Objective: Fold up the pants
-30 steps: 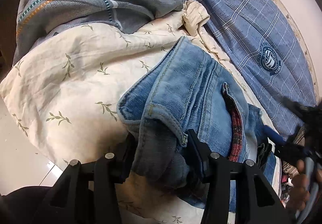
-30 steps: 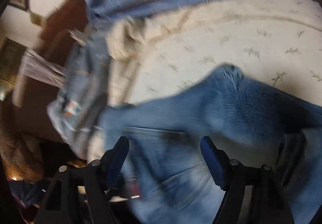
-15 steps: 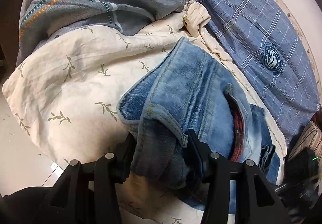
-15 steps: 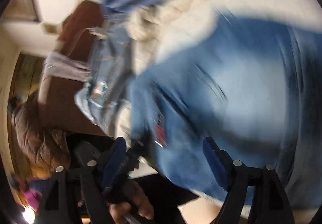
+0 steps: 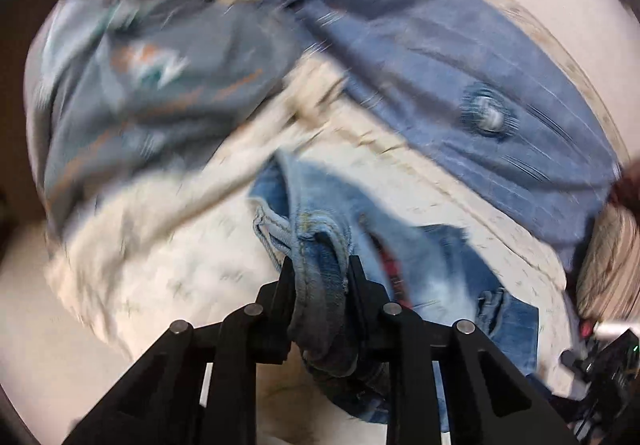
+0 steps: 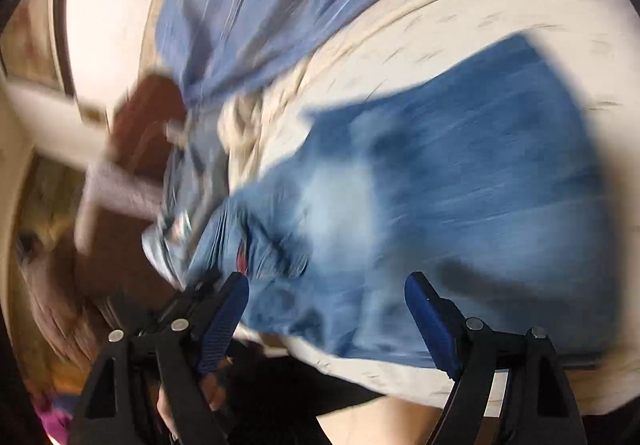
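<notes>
Across the cream leaf-print bedspread (image 5: 160,265) lie the faded blue denim pants (image 6: 440,213), thick and floppy, likely heavy enough to sag from one corner. The left gripper (image 5: 320,277) is closing, its jaws pinching a bunched seamed edge of the denim. The right gripper (image 6: 326,305) hovers spread wide above the cloth, gripping nothing; a matching edge looks the sensible hold. A grey printed shirt (image 5: 160,85) and blue checked shirt (image 5: 440,65) crowd the far side.

Both cameras ride the hand-held tools, angled down and close over the bed. Each looks forward between its own fingers. They share the jeans (image 5: 440,277) (image 6: 460,185) and the blue checked cloth (image 5: 440,57) (image 6: 256,5) toward twelve o'clock.
</notes>
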Demonstrator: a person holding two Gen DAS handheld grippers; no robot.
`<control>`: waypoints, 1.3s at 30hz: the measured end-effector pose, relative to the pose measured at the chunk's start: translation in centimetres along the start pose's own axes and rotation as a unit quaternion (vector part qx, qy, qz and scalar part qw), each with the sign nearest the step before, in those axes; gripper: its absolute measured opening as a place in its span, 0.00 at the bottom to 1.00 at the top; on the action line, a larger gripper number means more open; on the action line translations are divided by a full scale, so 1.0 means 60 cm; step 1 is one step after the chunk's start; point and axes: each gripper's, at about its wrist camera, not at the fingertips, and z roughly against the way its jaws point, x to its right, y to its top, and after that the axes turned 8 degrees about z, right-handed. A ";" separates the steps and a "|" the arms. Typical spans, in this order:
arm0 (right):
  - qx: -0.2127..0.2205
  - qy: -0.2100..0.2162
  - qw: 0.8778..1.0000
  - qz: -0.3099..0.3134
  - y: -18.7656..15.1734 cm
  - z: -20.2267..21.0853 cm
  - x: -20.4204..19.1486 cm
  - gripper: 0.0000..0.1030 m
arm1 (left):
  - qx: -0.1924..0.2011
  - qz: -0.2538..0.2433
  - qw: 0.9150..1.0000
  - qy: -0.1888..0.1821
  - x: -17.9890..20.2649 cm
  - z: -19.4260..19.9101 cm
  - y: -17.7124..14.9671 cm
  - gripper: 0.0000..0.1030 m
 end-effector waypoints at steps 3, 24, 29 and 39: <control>0.071 0.015 0.997 -0.020 0.002 0.063 0.038 0.81 | 0.036 -0.113 0.993 -0.004 0.107 0.026 -0.011 0.23; 0.198 0.047 0.963 -0.177 -0.025 0.247 0.242 0.83 | -0.089 -0.636 0.764 -0.059 0.445 -0.005 -0.380 0.61; 0.179 0.025 0.974 -0.139 -0.021 0.231 0.210 0.83 | -0.085 -0.412 0.893 -0.161 0.368 0.070 -0.210 0.84; 0.058 -0.008 0.998 0.000 -0.019 0.133 0.071 0.84 | -0.092 -0.294 0.951 0.020 0.231 -0.069 -0.165 0.85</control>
